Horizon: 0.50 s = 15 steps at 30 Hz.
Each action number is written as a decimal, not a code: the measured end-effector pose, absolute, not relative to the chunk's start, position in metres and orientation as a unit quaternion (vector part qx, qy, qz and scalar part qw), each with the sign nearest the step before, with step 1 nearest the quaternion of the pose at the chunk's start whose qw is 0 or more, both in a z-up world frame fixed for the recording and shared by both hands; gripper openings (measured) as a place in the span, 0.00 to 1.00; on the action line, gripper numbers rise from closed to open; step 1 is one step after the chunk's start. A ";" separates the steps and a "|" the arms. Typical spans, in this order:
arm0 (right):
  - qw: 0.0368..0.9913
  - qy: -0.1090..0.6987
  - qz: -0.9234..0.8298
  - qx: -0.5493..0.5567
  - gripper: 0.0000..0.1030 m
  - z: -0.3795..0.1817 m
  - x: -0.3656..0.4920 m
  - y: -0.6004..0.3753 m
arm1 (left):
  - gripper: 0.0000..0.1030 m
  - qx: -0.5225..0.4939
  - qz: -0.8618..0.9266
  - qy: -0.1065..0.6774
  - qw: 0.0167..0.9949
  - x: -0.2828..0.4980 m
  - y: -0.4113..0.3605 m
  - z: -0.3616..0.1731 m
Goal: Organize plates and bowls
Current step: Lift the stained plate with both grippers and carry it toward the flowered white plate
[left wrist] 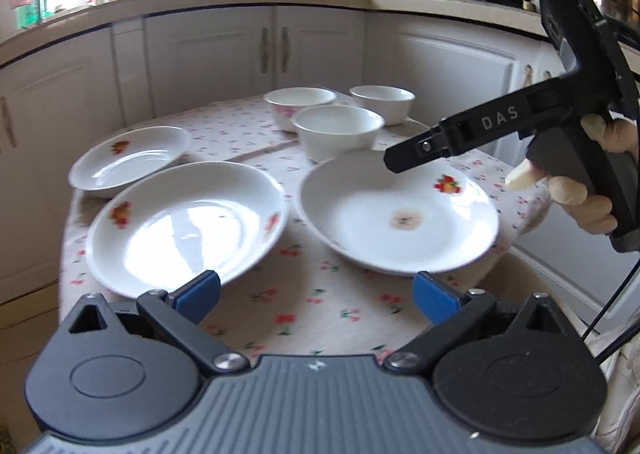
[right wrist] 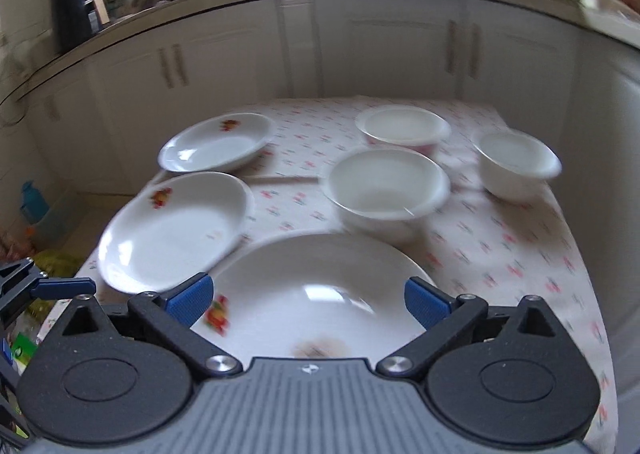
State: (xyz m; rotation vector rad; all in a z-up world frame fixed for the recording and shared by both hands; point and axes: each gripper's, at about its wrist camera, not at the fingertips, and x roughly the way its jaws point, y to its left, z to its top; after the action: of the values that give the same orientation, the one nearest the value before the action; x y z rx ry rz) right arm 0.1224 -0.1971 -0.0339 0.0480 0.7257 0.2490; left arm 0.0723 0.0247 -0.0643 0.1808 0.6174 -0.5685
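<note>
We see a table (left wrist: pixel 312 318) under a cherry-print cloth, standing before white kitchen cabinets (left wrist: pixel 208 50). On it lie three white plates with fruit motifs and three white bowls.

The largest piece is the near right plate (left wrist: pixel 400 214), with a brownish mark at its centre; in the right wrist view it lies directly below and ahead of the right gripper (right wrist: pixel 307 302), its rim passing between the two blue pads without touching either. Those jaws stand wide apart and hold nothing.

Just left of it is the near left plate (left wrist: pixel 188 222). Its front rim sits just beyond the left pad of the left gripper (left wrist: pixel 316 294), whose jaws also stand wide and empty; between its blue pads we see only bare cloth, in the gap between the two near plates.

The far left plate (left wrist: pixel 128 158) lies behind the near left one, close by it.

The three bowls cluster at the far side: the front bowl (left wrist: pixel 340 130) just behind the near right plate, the back left bowl (left wrist: pixel 298 102) and the back right bowl (left wrist: pixel 384 100) behind it.

In the left wrist view a gloved hand (left wrist: pixel 588 178) holds the right gripper above the near right plate.
</note>
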 end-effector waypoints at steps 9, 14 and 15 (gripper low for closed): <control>0.923 0.370 0.092 0.054 0.98 -0.052 0.108 -0.238 | 0.99 0.108 -0.306 0.321 0.890 0.078 -0.009 -0.087; 0.920 0.374 0.104 0.059 0.88 -0.057 0.110 -0.244 | 0.99 0.121 -0.318 0.323 0.883 0.081 -0.020 -0.094; 0.918 0.376 0.108 0.061 0.86 -0.059 0.112 -0.244 | 0.99 0.125 -0.319 0.323 0.882 0.082 -0.021 -0.095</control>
State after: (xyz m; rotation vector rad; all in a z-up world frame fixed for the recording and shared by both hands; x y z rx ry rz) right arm 0.1116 -0.2440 -0.0588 0.1248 0.7728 0.2223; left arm 0.0815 -0.0214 -0.0946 0.2600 0.6730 -0.6651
